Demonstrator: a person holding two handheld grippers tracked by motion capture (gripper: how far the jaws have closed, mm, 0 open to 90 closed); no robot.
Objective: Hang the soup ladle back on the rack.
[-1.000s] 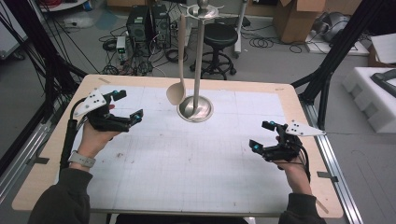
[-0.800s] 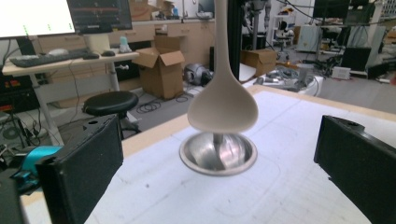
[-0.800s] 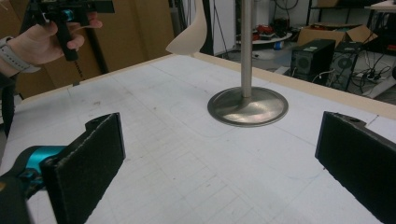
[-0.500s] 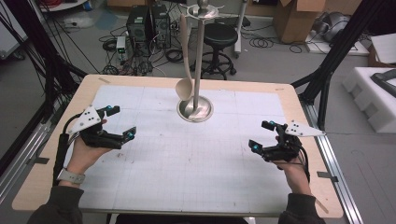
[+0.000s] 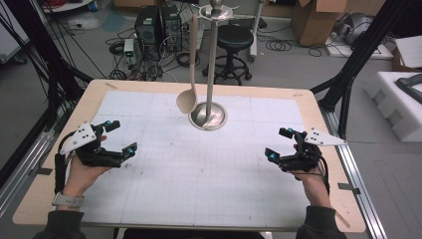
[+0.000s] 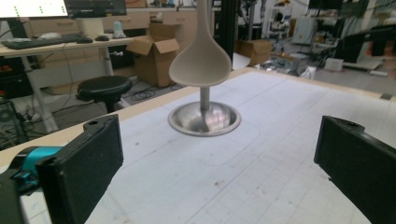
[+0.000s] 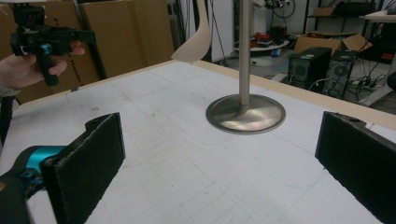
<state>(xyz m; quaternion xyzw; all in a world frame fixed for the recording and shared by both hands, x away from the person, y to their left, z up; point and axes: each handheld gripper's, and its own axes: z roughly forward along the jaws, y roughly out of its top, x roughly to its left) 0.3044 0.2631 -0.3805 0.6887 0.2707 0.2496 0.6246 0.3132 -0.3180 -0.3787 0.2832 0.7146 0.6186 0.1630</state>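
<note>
Hanging from the metal stand point(image 5: 211, 74) at the counter's point(image 5: 149, 209) far middle, the beige spoon point(image 5: 189, 74) is well apart from both tools. Left tool point(image 5: 115, 140) and right tool point(image 5: 281, 144), both released and empty, sit near opposite side edges with open counter between. The left gripper view shows the spoon's bowl point(image 6: 201, 65) face-on, clear of the stand's base point(image 6: 204, 119).

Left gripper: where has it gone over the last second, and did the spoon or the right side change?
The left gripper drew back from beside the stand toward the person, down the table's left side, jaws open and empty throughout. The spoon hangs from the stand as before, untouched. The right gripper held its place, open.
</note>
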